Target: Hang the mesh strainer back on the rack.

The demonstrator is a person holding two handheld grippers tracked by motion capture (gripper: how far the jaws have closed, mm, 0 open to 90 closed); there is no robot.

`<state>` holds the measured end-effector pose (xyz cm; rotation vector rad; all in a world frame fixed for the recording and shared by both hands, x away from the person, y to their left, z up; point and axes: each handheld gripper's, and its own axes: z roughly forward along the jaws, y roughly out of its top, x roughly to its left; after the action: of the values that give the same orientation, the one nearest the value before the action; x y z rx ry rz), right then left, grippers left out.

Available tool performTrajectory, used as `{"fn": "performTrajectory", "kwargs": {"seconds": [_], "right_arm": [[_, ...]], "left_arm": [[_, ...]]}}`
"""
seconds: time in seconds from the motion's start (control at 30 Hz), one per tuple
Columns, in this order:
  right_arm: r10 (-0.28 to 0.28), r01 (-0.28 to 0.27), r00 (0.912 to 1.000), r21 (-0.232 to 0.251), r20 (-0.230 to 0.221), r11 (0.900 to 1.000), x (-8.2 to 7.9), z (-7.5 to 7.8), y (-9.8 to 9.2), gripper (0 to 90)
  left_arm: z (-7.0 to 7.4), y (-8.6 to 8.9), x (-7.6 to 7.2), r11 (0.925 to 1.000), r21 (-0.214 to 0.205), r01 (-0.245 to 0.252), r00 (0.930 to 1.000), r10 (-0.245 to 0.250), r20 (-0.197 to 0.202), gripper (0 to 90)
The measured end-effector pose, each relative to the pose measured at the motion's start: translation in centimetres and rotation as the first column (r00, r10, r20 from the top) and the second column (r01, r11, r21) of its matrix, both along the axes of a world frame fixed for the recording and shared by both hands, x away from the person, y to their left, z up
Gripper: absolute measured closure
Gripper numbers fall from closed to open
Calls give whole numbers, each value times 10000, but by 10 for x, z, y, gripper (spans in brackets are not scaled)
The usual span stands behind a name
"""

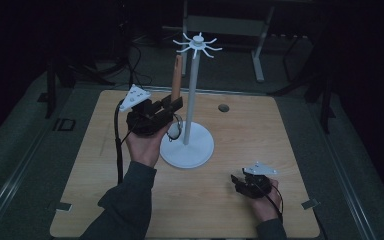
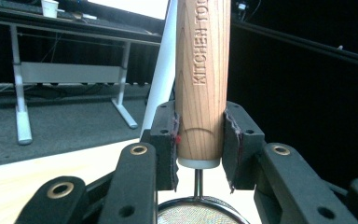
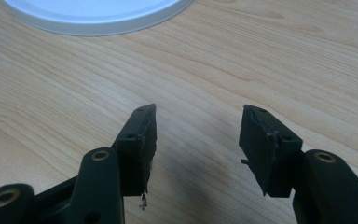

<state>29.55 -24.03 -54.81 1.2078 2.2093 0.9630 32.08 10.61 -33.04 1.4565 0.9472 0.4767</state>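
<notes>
Left gripper (image 2: pixel 199 140) clamped on strainer (image 2: pixel 200 88), handle up beside rack (image 1: pixel 198 45). Right gripper (image 3: pixel 198 140) agape, idle. Likely next: hooking it.

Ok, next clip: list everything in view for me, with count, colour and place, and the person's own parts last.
Table: one, light wood, fills the centre.
Hook stand: one, white, round base mid-table, hook crown on top.
Strainer: one, wooden handle upright, mesh bowl below, held beside the stand's pole.
Dark round spot: one, on the table right of the pole.
Desk frame: one, white, on the floor beyond the table.
Left tool: black, clamped on the strainer handle.
Right tool: black, open, low over the table's near right.
Hands: two, sleeved forearms at the bottom.
</notes>
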Motion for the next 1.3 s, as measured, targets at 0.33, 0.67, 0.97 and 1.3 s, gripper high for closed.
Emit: {"fn": "performTrajectory", "kwargs": {"seconds": [0.33,0.67,0.97,1.3], "right_arm": [[15,-15,10000,-6,8,10000,0,0,0,460],[32,-32,10000,-15,-12,10000,0,-1,1,460],[-5,5,10000,12,28,10000,0,0,-1,460],[2,-2,10000,-17,36,10000,0,0,-1,460]], "left_arm": [[7,1,0,9996,-139,-225,9997,227,114,692],[12,1,6,9994,-104,-343,9994,344,93,692],[13,0,11,9992,-33,-400,9992,400,-43,692],[14,-2,16,9992,66,-392,9991,393,-146,692]]}}
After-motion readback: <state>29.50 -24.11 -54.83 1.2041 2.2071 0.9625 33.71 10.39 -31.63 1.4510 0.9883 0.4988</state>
